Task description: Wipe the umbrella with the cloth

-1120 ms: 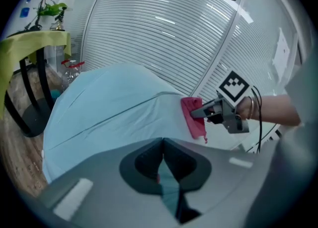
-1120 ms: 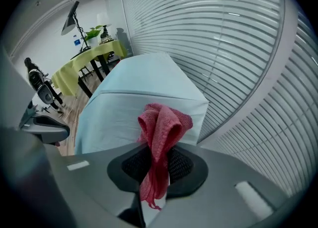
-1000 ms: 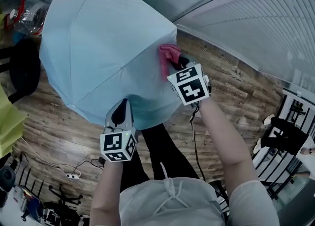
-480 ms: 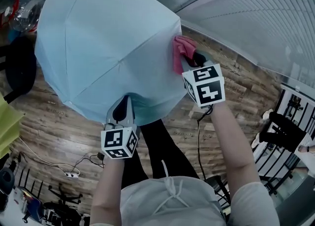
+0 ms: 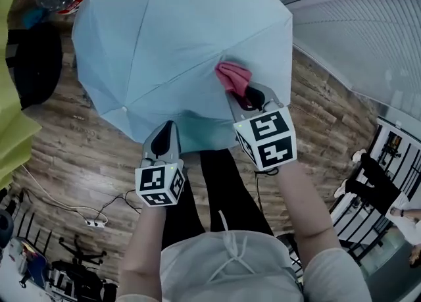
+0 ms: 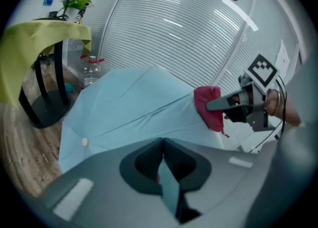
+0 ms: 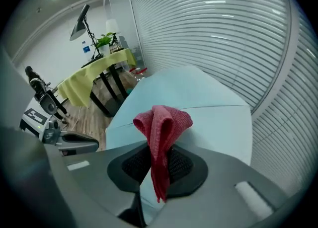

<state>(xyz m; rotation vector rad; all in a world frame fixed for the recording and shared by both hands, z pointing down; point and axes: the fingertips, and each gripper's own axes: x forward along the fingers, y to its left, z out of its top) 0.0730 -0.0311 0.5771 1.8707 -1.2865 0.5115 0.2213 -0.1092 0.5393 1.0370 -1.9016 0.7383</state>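
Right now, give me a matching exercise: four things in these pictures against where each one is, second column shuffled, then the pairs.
1. light blue fabric umbrella
2. pink-red woven cloth
3. clear plastic bottle with a red cap
4. yellow-green table cover

A. draped over a black-legged table
B. clamped in the right gripper, against the canopy
C. beside the table legs, beyond the umbrella
D. edge pinched in the shut left gripper

Pairs: 1-D, 2-B, 3-C, 4-A
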